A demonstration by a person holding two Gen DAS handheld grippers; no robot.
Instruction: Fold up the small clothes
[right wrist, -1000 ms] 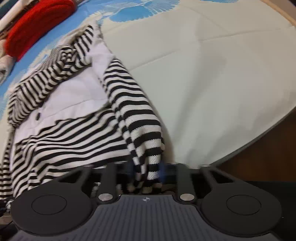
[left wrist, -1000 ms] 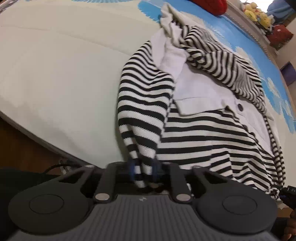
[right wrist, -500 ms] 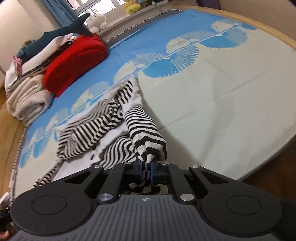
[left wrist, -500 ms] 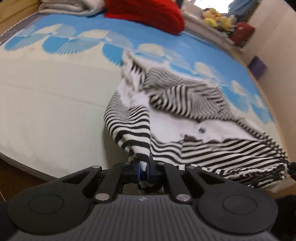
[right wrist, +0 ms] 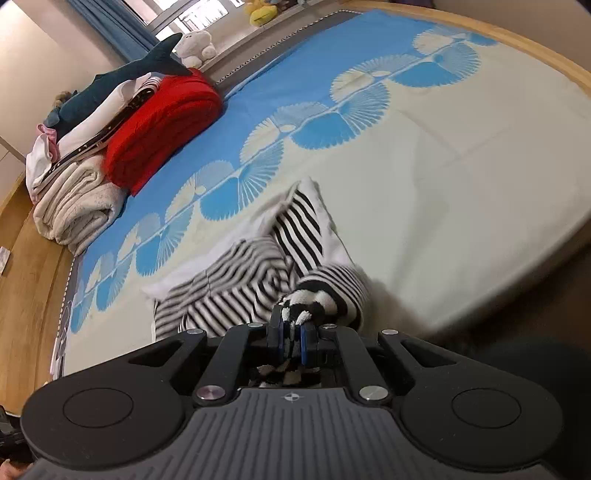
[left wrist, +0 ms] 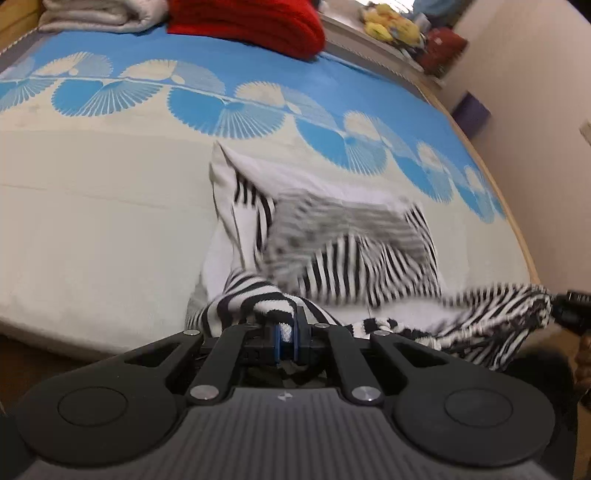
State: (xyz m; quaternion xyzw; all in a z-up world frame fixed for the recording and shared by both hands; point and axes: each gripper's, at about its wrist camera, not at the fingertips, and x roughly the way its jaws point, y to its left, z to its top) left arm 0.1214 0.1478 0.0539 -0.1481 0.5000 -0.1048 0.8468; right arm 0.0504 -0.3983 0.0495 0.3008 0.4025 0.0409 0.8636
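A small black-and-white striped garment with white panels lies bunched near the front edge of the bed; it also shows in the right wrist view. My left gripper is shut on a striped edge of it. My right gripper is shut on another striped edge. Both hold the cloth lifted just above the mattress edge. The right gripper's tip shows at the far right of the left wrist view. The garment's middle is blurred by motion.
The bed has a cream and blue fan-patterned cover. A red folded blanket, beige folded towels and a shark plush are stacked at the far end. Soft toys sit on a ledge. Wooden floor lies beyond.
Both grippers have lifted and pulled the striped garment's edges towards the bed's front edge. The garment has bunched up and folded over itself. Both views now tilt up over the bed.
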